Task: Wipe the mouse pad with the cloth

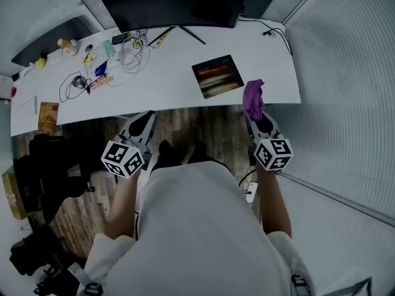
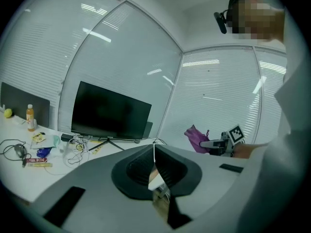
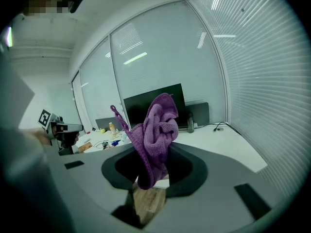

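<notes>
Right gripper view: right gripper's (image 3: 155, 155) fingers clench the cloth (image 3: 158, 125), bunched up between them; left gripper's (image 2: 154, 152) fingers pressed together.

White, seemingly short-sleeved shirt (image 1: 203, 227); grey left claw (image 1: 147, 115) and right claw (image 1: 255, 118) bear black-and-white marker cubes (image 1: 123, 158).

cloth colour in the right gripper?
Purple cloth, clearest in the right gripper view, clamped in the right gripper.

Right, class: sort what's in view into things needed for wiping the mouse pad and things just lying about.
For the job:
- purple cloth, clamped in the right gripper
- mouse pad, on the white desk

Lying about:
- monitor
- tangled white cable
- small bottle
</notes>
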### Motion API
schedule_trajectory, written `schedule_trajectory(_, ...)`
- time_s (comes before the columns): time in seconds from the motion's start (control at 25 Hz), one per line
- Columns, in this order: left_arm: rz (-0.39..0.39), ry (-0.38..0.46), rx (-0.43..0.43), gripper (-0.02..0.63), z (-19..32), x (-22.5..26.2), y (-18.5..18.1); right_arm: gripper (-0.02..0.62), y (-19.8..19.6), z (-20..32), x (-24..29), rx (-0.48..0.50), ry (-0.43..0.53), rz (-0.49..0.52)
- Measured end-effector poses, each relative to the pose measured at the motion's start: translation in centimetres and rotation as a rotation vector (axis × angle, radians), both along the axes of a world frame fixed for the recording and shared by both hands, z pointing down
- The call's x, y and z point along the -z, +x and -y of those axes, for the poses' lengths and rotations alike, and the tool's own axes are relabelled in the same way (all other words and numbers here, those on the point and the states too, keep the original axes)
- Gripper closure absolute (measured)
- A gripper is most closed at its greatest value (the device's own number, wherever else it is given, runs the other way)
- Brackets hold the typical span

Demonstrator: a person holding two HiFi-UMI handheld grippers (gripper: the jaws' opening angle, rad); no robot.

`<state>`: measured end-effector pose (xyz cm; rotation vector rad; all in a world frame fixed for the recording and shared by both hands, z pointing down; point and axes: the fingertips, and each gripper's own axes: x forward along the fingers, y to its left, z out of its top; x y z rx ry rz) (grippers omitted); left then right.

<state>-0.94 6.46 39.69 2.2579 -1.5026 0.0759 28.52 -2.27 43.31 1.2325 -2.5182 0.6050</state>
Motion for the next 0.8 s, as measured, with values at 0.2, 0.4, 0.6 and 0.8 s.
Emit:
schedule_trajectory(0.2,0.0,0.036,-0.034,0.583,-0.4,1.1,-1.4,0.463,-1.6,-0.5,2.2,-0.009,0.053,0.01)
schedule_trajectory(0.4,0.005,0.064,-0.067,0.584,-0.6,2.4,-3.7,0.463,-3.3,-1.6,4.1,-0.03,0.088,0.019)
schedule_trajectory(0.6,-0.01,0.087,-0.056,0.583,0.0,3.2,-6.4,0.463,-4.6,-1.3,5.6,-0.052,0.117,0.034)
schedule_trajectory(0.8,-0.02,0.092,-0.041,0.583,0.5,3.4,-7.8,0.463,-5.5,-0.8,6.6,-0.057,0.133,0.031)
